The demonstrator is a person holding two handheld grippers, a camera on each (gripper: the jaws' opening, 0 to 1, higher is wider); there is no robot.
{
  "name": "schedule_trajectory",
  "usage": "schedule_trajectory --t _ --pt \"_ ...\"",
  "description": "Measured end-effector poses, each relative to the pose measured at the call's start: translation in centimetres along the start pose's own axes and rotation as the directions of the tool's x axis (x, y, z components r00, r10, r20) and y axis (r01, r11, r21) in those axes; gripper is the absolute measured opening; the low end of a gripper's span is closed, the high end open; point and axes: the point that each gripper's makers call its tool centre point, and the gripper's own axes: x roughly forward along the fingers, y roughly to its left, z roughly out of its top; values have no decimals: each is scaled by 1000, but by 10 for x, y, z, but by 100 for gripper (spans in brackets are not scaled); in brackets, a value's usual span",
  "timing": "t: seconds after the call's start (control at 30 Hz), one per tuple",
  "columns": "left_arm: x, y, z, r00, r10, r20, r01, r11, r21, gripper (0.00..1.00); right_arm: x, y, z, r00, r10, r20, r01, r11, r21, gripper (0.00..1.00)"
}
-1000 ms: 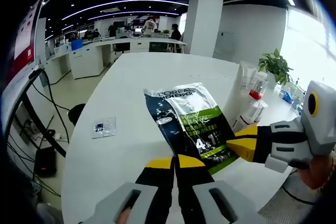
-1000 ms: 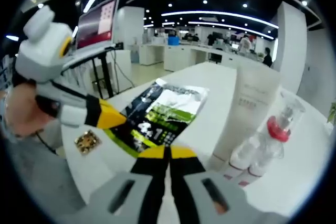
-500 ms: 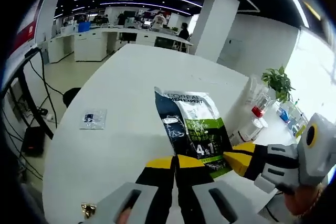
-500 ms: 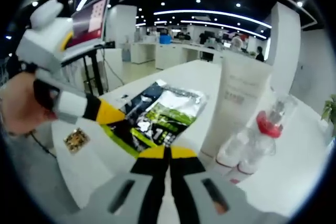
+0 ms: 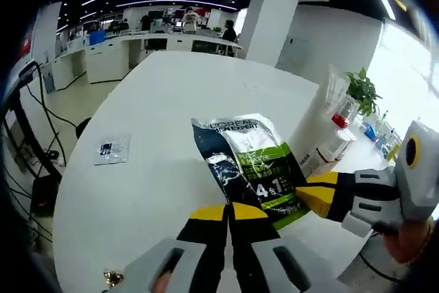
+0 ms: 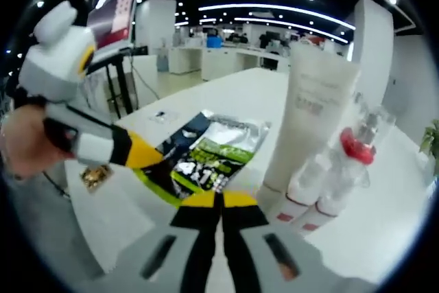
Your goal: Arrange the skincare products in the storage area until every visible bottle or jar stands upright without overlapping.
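A dark L'Oreal pouch (image 5: 248, 164) with a green and silver label lies flat on the white table (image 5: 158, 108). A tall white tube (image 6: 310, 111) stands upright to its right, with two clear bottles (image 6: 346, 173) upright beside it, one wearing a red collar. My left gripper (image 5: 230, 209) is shut and holds nothing, hovering short of the pouch's near end. The right gripper (image 5: 306, 194) comes in from the right, shut, its yellow tip at the pouch's near right corner. In the right gripper view, my right gripper (image 6: 221, 200) is shut over the pouch (image 6: 206, 156), and the left gripper (image 6: 145, 153) sits by its left edge.
A small clear sachet (image 5: 111, 149) lies left of the pouch and a small gold sachet (image 6: 95, 177) sits near the table's front edge. A potted plant (image 5: 361, 88) stands behind the bottles. A screen on a stand (image 6: 113, 22) rises beyond the table's left side.
Both views have shifted a little with the hands; the right view now sits slightly closer to the tube. Pouch, tube and bottles stay put. Both grippers remain shut.
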Motion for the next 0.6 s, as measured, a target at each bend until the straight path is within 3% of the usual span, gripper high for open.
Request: schedule_trajectory --t 0.13,0.4,0.6 --pt "3 -2 -5 1000 -7 -24 7 1000 -8 1 3 0 -15 999 6 -54 -5 1000 22 1" --pt "7 1 -13 998 4 -56 -2 1000 26 1 6 3 -22 997 13 -74 -11 999 34 1" --pt "13 6 -25 995 -10 -97 8 1000 -23 1 9 5 -33 994 27 -107 -20 998 59 2"
